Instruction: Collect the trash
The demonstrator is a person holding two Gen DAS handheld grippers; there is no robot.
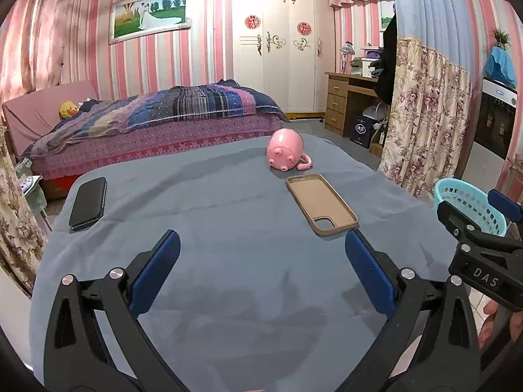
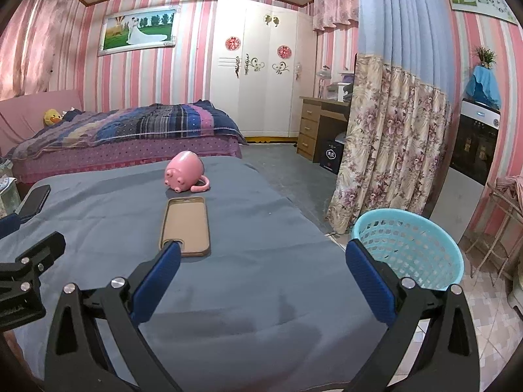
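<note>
Left wrist view, L to R: black phone [image 1: 88,203] flat near the left edge of the grey-blue cloth surface [image 1: 212,215]; left tool [image 1: 261,266] w/ fingers wide apart, nothing btwn them; pink pig-shaped mug [image 1: 286,154] upside down toward the far end; tan phone case [image 1: 321,203] just in front of it, inner side up. Right wrist view: right tool [image 2: 262,269] also spread apart, empty, left finger over the case's near end. Turquoise mesh basket [image 2: 408,251] stands on the floor beside the surface's right edge.
</note>
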